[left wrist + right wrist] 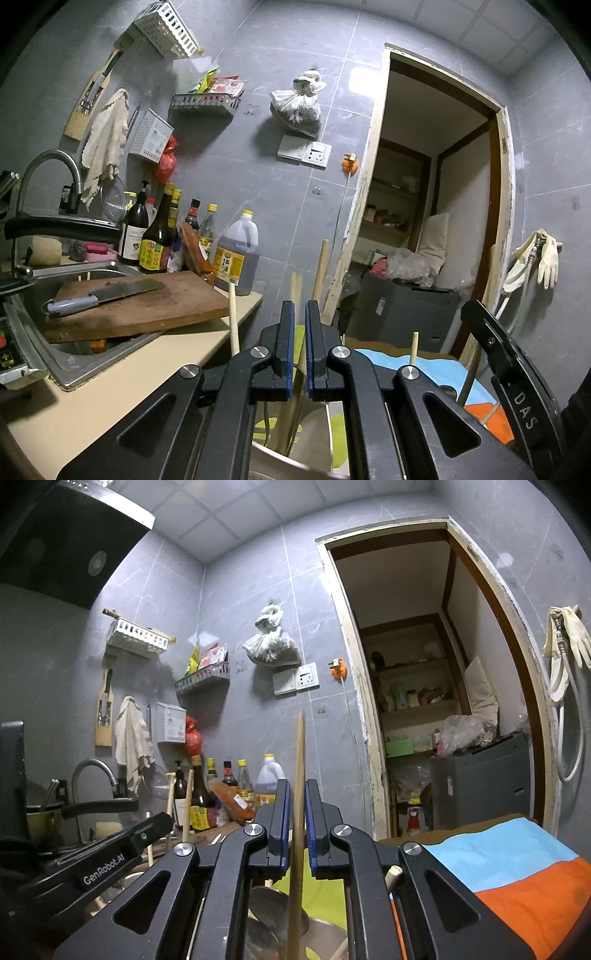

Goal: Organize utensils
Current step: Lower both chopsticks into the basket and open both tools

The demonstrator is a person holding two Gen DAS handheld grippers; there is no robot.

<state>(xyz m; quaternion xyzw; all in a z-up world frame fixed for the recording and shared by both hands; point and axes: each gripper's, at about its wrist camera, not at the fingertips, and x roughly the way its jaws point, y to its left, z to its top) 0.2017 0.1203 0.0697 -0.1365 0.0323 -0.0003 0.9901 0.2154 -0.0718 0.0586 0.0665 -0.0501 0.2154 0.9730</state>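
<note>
Fingers [284, 823] of the right gripper [296, 825] pinch a pale upright wooden chopstick [299, 775].

Grey tiled walls [258, 590] enclose a small kitchen, with a white panelled ceiling [229, 509] overhead. An open doorway [436, 206] with a worn pale frame leads into a storage room with shelves [413, 709]. A beige countertop [122, 373] holds a steel sink [48, 354].

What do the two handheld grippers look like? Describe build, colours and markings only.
Both the left gripper and right gripper are matte black linkage frames with silver pivot bolts, triangular cutouts and blue-padded fingers. White lettering on their sides reads "GenRobot.AI" and "DAS".
</note>
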